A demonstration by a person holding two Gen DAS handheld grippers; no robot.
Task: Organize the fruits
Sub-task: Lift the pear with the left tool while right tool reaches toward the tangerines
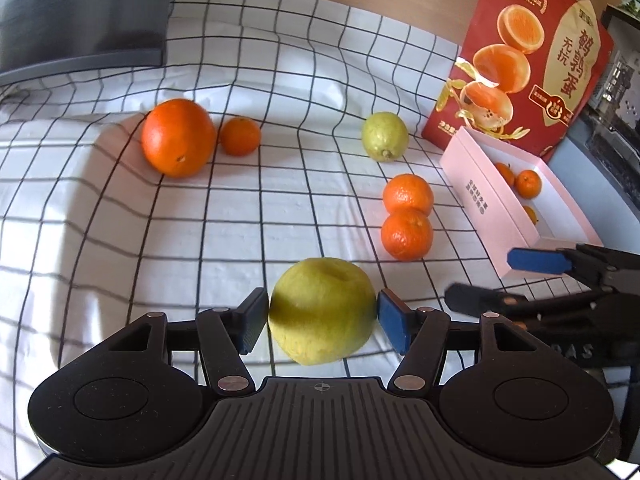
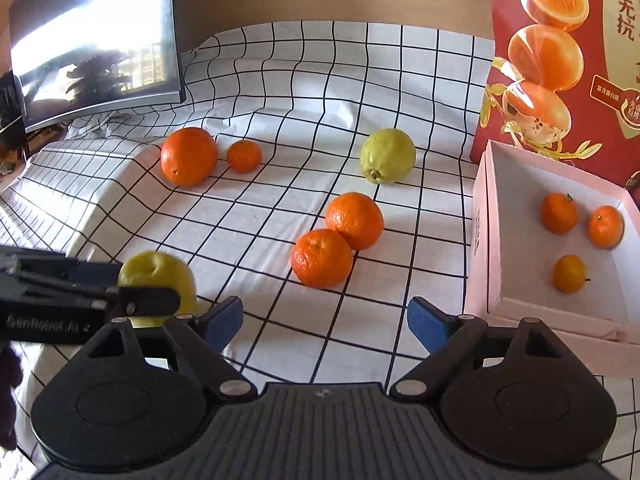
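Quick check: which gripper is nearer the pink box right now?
Right. The right gripper, jaws open and empty, sits just beside the pink box. The left gripper is farther off, its pads against the yellow-green apple.

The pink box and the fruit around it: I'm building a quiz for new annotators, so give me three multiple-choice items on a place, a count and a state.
1. Where does the pink box stand?
A. In front of the red carton
B. Beside the monitor
C. On top of the large orange

2. How many small oranges lie in the box?
A. One
B. Three
C. Five

3. What is between the left gripper's pads?
A. A mandarin
B. Nothing
C. The yellow-green apple

Key:
1 A, the red carton rises right behind it.
2 B, three show on its white floor.
3 C, the yellow-green apple sits between both blue pads, which sit against its sides.
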